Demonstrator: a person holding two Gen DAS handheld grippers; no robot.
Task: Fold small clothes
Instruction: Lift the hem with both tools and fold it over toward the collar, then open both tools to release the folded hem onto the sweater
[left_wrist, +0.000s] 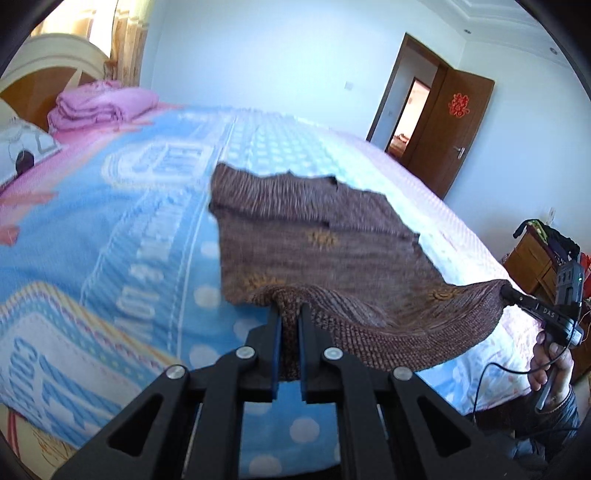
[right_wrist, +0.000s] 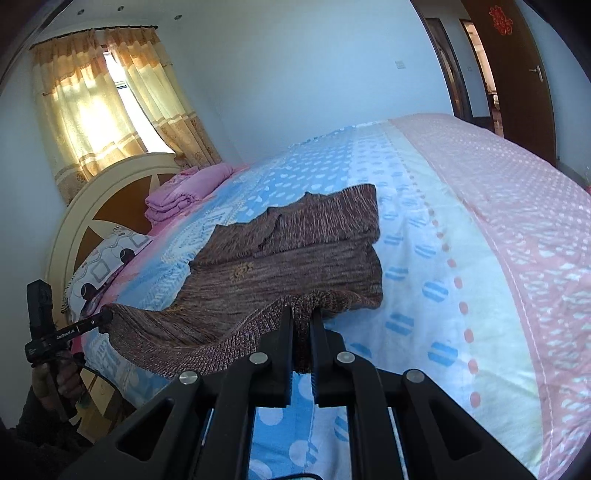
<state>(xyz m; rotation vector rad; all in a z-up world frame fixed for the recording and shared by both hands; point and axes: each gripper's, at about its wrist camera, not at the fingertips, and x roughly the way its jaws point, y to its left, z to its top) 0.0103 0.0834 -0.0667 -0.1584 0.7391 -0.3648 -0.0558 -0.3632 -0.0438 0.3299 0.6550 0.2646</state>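
Lifting the near hem of a brown knitted sweater (left_wrist: 332, 236) off the bed (left_wrist: 129, 229), one corner per hand-held gripper. Left hand-held gripper (left_wrist: 290, 321) clamped shut on a bunch of ribbed hem; right hand-held gripper (right_wrist: 303, 325) pinching the opposite corner likewise, hem sagging in a shallow arc between the two. Far part of the garment resting flat on the blue dotted bedspread, short of the folded pink blanket (left_wrist: 103, 107) near the headboard. Probably the first fold: next, carrying the raised edge forward over the body and laying it toward the far end, keeping both corners level so the crease runs straight. Both tools angled downward toward the bed, side by side, the person's hand (left_wrist: 554, 373) wrapped round the right handle.
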